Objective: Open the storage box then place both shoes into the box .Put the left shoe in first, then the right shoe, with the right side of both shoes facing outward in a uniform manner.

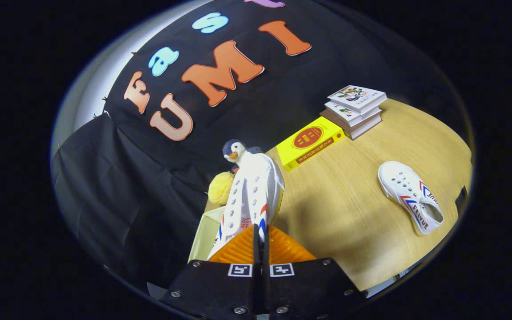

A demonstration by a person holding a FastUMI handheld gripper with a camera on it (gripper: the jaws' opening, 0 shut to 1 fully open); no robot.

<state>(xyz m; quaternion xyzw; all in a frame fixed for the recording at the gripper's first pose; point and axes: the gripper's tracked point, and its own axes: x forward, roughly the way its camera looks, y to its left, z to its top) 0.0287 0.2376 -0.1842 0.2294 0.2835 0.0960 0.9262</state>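
Holding a white shoe (252,195) aloft, gripper (260,235) fingers clamped together on its heel edge, toe pointing to 12 o'clock over the pale storage box (205,233) and in front of the penguin toy (234,152). Lying at 2 o'clock on the wooden table (340,209): yellow book (311,142), stack of books (354,110). Resting farther out at 3 o'clock: second white shoe (409,195).

Staged recording booth, black cloth wall (149,186), wooden table (349,213), stacked books (356,109), penguin toy (234,151)

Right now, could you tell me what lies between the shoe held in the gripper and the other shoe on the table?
Bare tabletop, in the gripper view: nothing between the held shoe, pinched by the gripper, and the other shoe.
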